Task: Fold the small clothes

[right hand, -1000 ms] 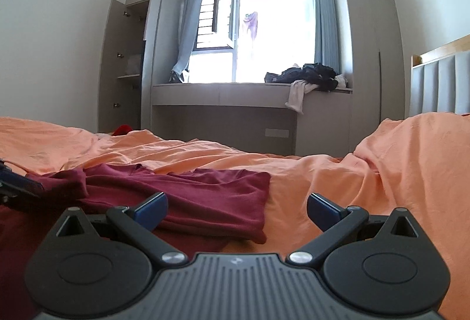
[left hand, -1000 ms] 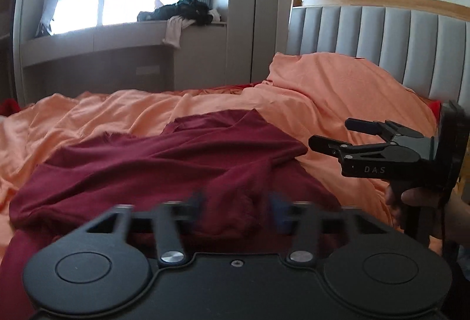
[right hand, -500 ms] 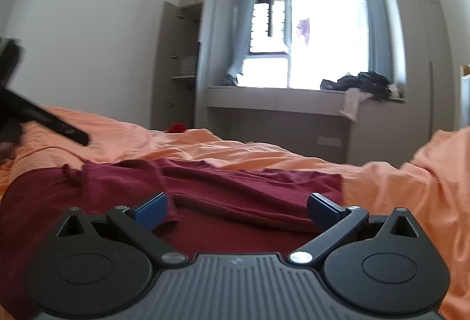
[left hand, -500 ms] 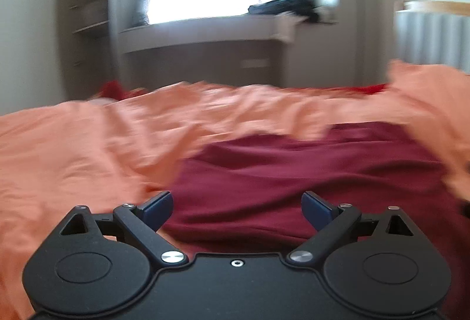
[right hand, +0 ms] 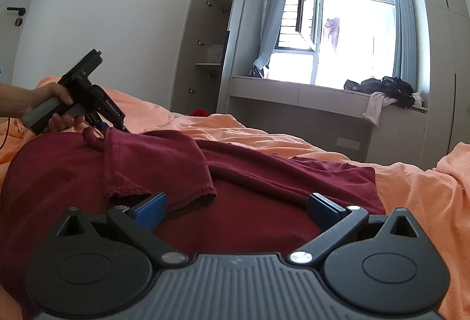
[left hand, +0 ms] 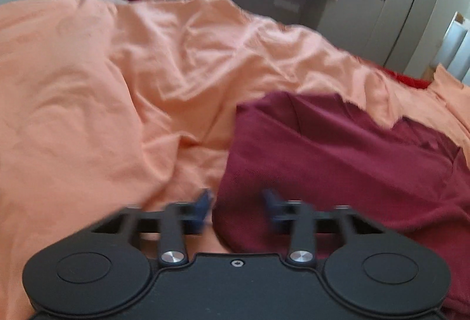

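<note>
The rumpled orange cotton bed sheet [left hand: 123, 79] fills most of my view, and the dark red knit garment [right hand: 264, 173] lies spread on it, one sleeve folded across its body. My left tongs [left hand: 237, 207] are narrowed on the garment's edge, fabric between the blurred pads. My right tongs [right hand: 236, 207] gape wide above it.

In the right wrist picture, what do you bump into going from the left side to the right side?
Hand holding the left tongs → dark red shirt → pile of dark clothes on the window ledge → orange bedding.
</note>
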A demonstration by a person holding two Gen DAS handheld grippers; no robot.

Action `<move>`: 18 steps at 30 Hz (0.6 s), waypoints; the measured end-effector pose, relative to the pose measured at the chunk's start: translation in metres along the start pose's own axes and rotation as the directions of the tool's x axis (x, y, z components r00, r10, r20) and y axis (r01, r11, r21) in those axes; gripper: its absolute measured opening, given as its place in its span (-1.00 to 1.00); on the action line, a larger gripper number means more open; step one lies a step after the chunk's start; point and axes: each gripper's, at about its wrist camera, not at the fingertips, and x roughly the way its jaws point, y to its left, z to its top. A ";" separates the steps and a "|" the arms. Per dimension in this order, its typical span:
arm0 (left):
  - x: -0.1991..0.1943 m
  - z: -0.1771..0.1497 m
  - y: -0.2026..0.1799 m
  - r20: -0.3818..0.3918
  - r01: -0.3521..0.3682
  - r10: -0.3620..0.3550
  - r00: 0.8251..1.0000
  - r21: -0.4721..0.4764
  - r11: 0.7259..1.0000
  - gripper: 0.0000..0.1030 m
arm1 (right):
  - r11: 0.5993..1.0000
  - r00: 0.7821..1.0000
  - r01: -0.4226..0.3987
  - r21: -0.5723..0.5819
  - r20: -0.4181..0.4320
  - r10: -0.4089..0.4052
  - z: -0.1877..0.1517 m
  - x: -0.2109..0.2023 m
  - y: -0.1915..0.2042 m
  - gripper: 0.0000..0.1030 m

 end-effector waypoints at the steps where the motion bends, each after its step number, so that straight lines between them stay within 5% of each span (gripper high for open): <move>1: 0.003 -0.001 0.000 0.002 -0.016 0.016 1.000 -0.008 1.000 -0.86 | 1.000 1.000 0.000 0.002 -0.002 0.000 -0.001 0.000 0.000 1.00; 6: -0.012 -0.002 -0.012 0.109 -0.112 0.109 0.988 0.019 0.994 -0.97 | 1.000 1.000 0.000 0.005 -0.009 0.000 -0.003 -0.001 -0.002 1.00; 12: 0.001 -0.004 -0.030 0.062 -0.214 0.208 0.976 0.115 0.970 -0.90 | 1.000 1.000 0.016 -0.011 -0.010 -0.016 -0.002 -0.004 -0.002 1.00; 14: -0.004 -0.005 -0.031 0.061 -0.241 0.236 0.970 0.105 0.965 -0.52 | 0.999 1.000 0.028 -0.024 0.001 -0.028 -0.001 -0.009 -0.001 1.00; 18: -0.035 -0.015 -0.029 0.116 -0.261 0.255 0.960 0.035 0.965 -0.19 | 0.999 0.998 0.047 -0.028 0.032 -0.046 0.003 -0.025 -0.003 1.00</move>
